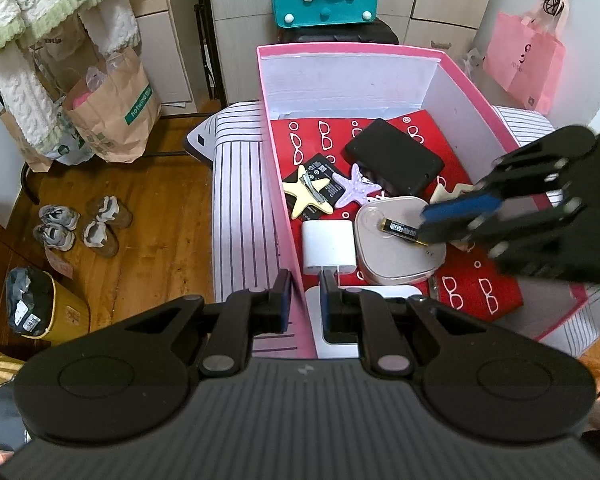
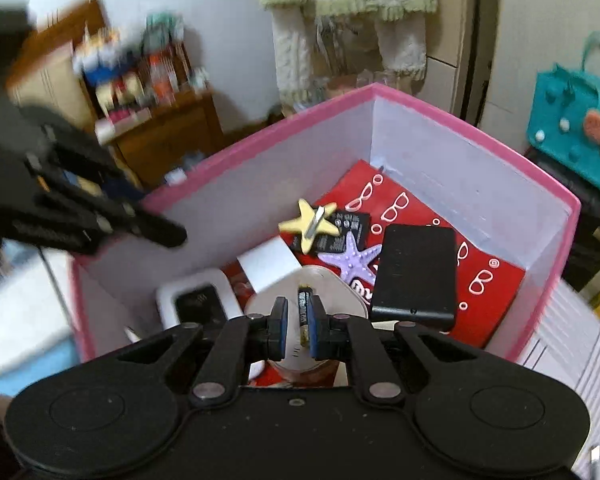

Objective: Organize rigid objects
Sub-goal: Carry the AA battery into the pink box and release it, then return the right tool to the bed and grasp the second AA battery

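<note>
1. Left gripper (image 1: 304, 300): straddles the near left wall of the pink box (image 1: 274, 152), one pad outside and one inside. The pads are clenched on that wall.
2. Pink box: open-topped, pale inside, resting on a striped cushion (image 1: 240, 200). A red sheet with a white spectacles print (image 1: 476, 280) lines its floor.
3. Yellow star (image 1: 302, 196): lies at the left of the box floor on top of a flat black battery pack (image 1: 326, 184); a small metal clip sits on the star.
4. White charger block (image 1: 330, 246): lies just in front of the yellow star, near the left wall.
5. Purple star (image 1: 358, 188): just right of the yellow star, touching the battery pack.
6. Black case (image 1: 394, 156): lies tilted at the back of the box, right of the purple star.
7. Pale rounded lidded container (image 1: 396, 256): centre of the box floor, beside the charger block.
8. Battery (image 1: 402, 230): black and gold, its free end over the container's lid.
9. Right gripper (image 2: 300, 326): reaches in from the right and is clenched on the battery, one blue pad on each side.
10. White device with a dark screen (image 2: 198, 302): at the box's near end, beside the container.
</note>
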{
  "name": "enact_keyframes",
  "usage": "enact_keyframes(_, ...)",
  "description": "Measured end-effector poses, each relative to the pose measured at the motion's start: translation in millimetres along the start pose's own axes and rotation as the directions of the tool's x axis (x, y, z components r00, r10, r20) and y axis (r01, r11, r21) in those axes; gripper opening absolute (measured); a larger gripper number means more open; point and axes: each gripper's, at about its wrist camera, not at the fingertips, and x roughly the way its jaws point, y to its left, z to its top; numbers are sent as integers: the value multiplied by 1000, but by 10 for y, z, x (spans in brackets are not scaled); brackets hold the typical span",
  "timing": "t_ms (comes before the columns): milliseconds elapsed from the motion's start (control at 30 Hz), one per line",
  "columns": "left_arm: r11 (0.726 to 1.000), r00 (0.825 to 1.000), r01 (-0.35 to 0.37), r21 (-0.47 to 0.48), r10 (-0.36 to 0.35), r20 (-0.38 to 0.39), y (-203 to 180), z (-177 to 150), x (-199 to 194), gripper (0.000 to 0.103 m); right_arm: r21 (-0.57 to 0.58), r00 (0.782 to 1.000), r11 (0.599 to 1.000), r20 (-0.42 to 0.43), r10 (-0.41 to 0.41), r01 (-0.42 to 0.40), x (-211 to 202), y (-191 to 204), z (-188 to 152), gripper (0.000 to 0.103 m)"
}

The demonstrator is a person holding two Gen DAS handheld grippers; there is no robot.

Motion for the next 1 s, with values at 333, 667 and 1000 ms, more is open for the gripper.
enact_keyframes(333,1000,1000,10,-16,-10,-12,10,-19,4,13,243,971,969,214,-103,49,-1127,-586,-562,19)
enact_keyframes(667,1000,1000,-17,-19,17,-8,-46,-44,-26,13,467,928,850,144,-344,243,-1483,-1249,-1398,23)
enact_keyframes(1000,999,999,-41,-12,41,-19,-89,-39,-32,13,468,884,799,76,-461,377,-1236,-1628,-1668,27)
